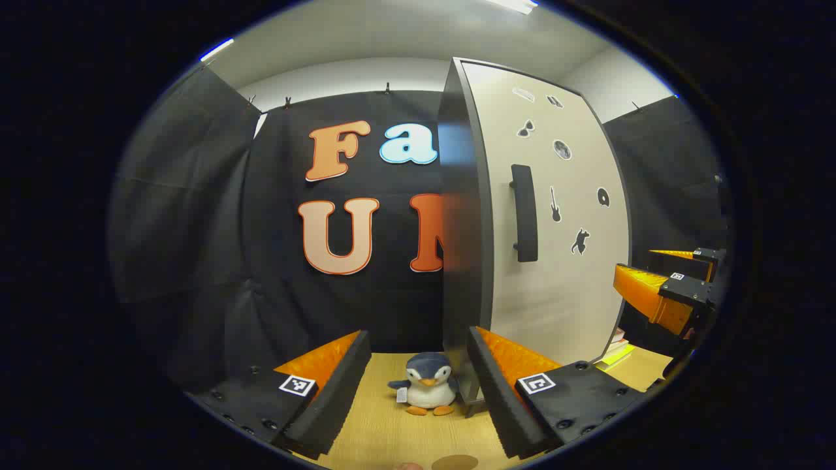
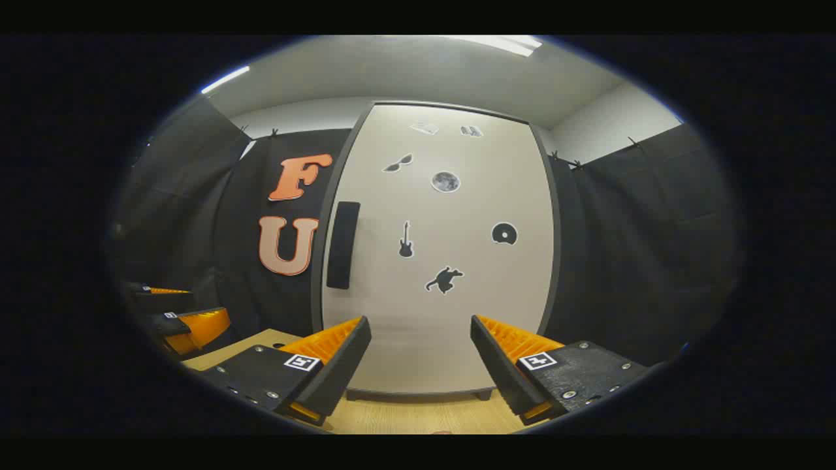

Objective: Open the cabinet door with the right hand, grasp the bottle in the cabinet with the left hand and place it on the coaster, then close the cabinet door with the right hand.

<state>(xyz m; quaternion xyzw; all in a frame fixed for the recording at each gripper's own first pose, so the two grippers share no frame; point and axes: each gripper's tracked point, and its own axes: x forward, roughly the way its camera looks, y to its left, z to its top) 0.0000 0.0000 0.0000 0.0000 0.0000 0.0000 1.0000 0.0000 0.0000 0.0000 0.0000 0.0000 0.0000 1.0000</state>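
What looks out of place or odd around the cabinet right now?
Nothing looks spilled, damaged or askew. The cabinet door is shut and its handle sits straight. The one unexpected item is a plush penguin standing upright on the table by the cabinet's corner.

Ceiling strip lights give even, dimmish light; fisheye bending at edges, slightly soft focus.

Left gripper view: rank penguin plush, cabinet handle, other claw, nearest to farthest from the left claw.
1. Penguin plush, on the table straight ahead of the left claw.
2. Cabinet handle, higher, right of centre on the door.
Other claw, far right: depth too uncertain to rank.
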